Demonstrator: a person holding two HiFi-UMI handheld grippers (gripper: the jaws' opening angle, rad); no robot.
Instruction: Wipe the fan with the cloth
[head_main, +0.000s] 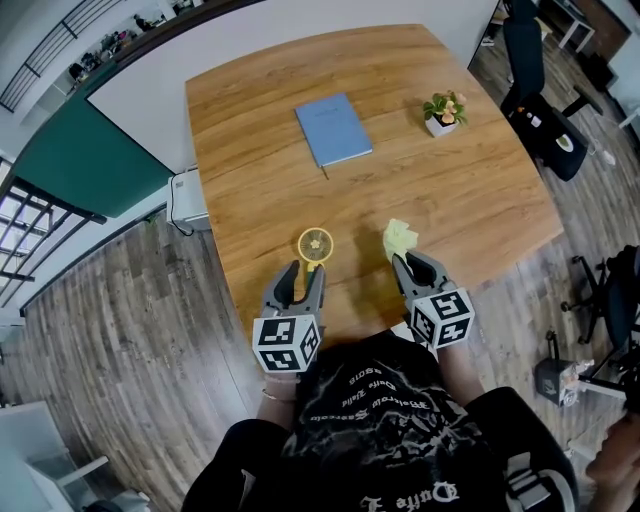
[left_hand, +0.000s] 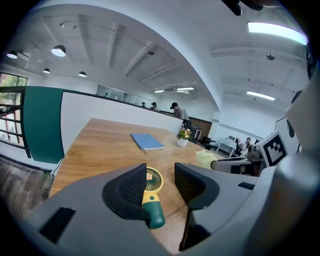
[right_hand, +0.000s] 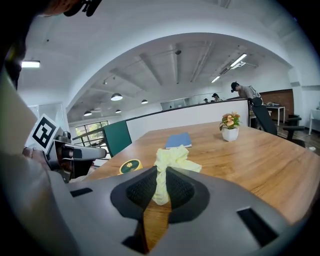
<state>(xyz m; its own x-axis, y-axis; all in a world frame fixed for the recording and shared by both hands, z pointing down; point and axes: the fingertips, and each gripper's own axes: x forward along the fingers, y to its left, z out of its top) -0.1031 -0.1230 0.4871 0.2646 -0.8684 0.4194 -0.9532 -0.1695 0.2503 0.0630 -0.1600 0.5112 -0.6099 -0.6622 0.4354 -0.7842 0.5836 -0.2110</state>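
A small hand fan (head_main: 315, 243) with a yellow round head and a green handle lies on the wooden table (head_main: 480, 200) near its front edge. My left gripper (head_main: 305, 272) stands open around the handle end. In the left gripper view the fan (left_hand: 151, 181) shows between the jaws; its handle lies against the left pad, with bare table between it and the right pad. To the right, my right gripper (head_main: 408, 262) is shut on a pale yellow cloth (head_main: 400, 237). The cloth (right_hand: 167, 160) sticks up out of the pinched pads (right_hand: 180, 192) and bunches beyond them.
A blue notebook (head_main: 333, 129) lies at the middle of the table toward the back. A small potted plant (head_main: 443, 112) stands at the back right. Dark office chairs (head_main: 540, 90) stand beyond the table's right edge. A person stands far off behind the partition (left_hand: 176, 107).
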